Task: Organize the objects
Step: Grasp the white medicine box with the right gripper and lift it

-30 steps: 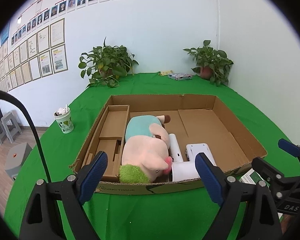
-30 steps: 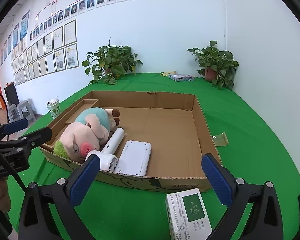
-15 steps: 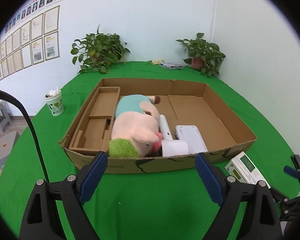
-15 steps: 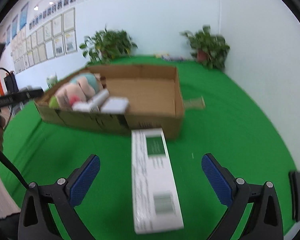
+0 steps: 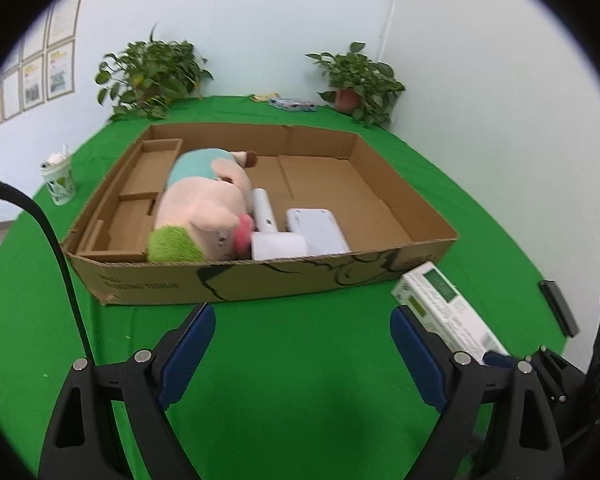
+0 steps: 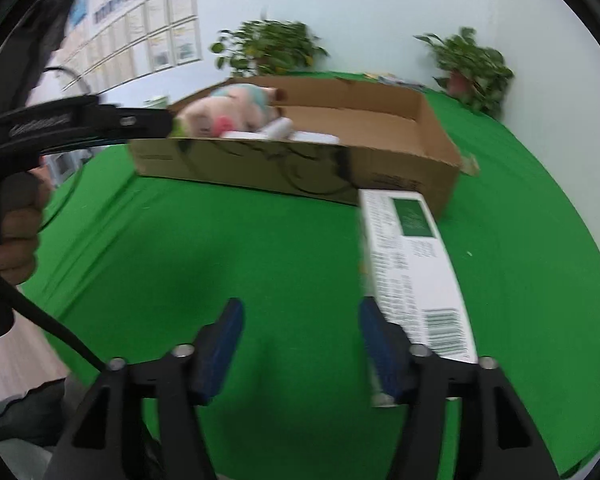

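A shallow cardboard box lies on the green table. In it are a pink plush pig, a white hair dryer and a flat white device. A long white carton with a green label lies on the cloth outside the box's near right corner. My left gripper is open and empty in front of the box. My right gripper is open and empty, with its right finger beside the carton's near end.
A paper cup stands left of the box. Two potted plants stand at the back by the wall, with small packets between them. A black object lies at the table's right edge.
Both grippers have pulled back and tilted down. The right gripper swung left, so the carton now lies by its right finger instead of between the fingers. The jaws narrowed somewhat.
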